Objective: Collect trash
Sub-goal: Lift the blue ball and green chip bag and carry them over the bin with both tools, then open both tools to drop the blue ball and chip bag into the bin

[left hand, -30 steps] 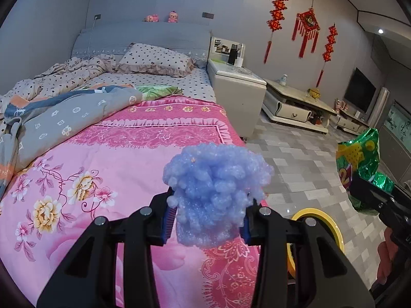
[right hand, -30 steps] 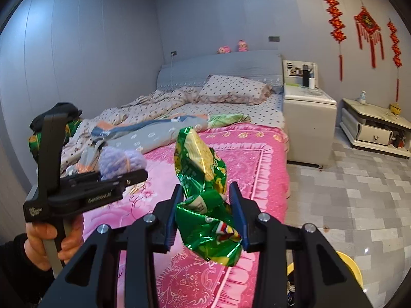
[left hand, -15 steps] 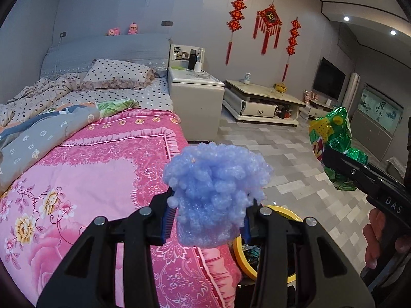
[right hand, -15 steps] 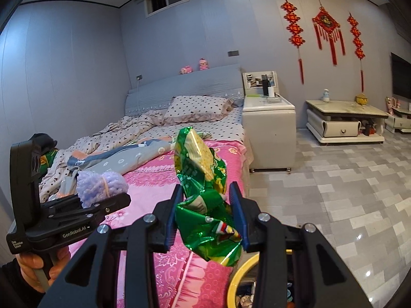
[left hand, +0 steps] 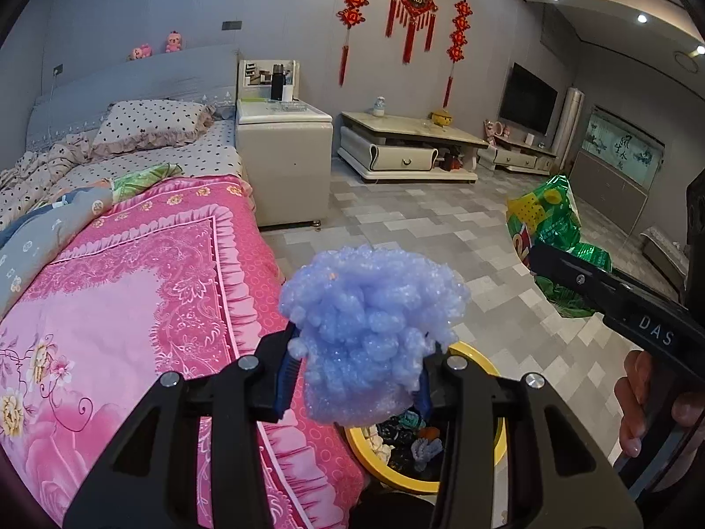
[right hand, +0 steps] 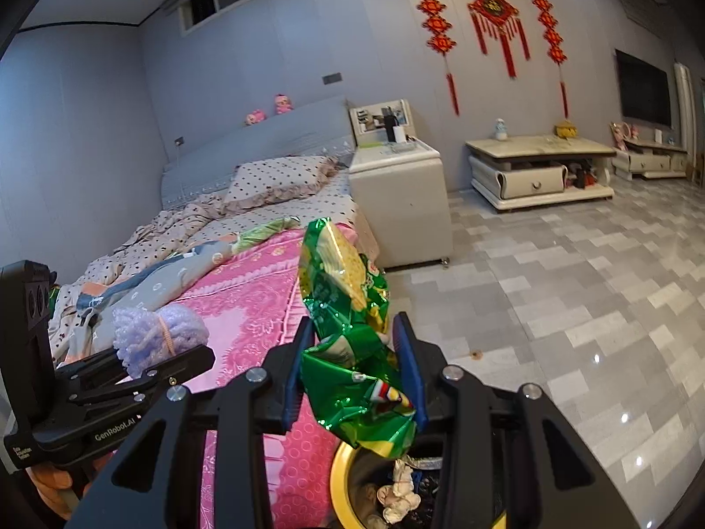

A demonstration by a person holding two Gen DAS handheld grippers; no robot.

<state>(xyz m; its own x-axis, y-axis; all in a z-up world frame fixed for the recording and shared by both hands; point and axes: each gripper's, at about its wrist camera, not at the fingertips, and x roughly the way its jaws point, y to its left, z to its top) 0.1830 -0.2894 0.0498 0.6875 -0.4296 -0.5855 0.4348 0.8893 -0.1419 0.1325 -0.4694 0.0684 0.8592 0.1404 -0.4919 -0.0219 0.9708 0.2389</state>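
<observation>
My left gripper (left hand: 354, 379) is shut on a crumpled lilac foam wad (left hand: 372, 330) and holds it over the bed's edge, just above a yellow-rimmed trash bin (left hand: 495, 454). My right gripper (right hand: 352, 366) is shut on a crumpled green snack bag (right hand: 352, 344) and holds it above the same bin (right hand: 337, 480), which holds several scraps. The snack bag (left hand: 546, 225) shows at the right in the left wrist view; the foam wad (right hand: 154, 330) shows at the left in the right wrist view.
The bin stands on grey tiled floor (right hand: 573, 308) beside a bed with a pink quilt (left hand: 132, 291). A white nightstand (left hand: 286, 163) and a low TV cabinet (left hand: 410, 150) stand further back.
Both grippers have swung right, away from the bed and toward the floor. The yellow bin has come into fuller view below them. Both still hold their trash.
</observation>
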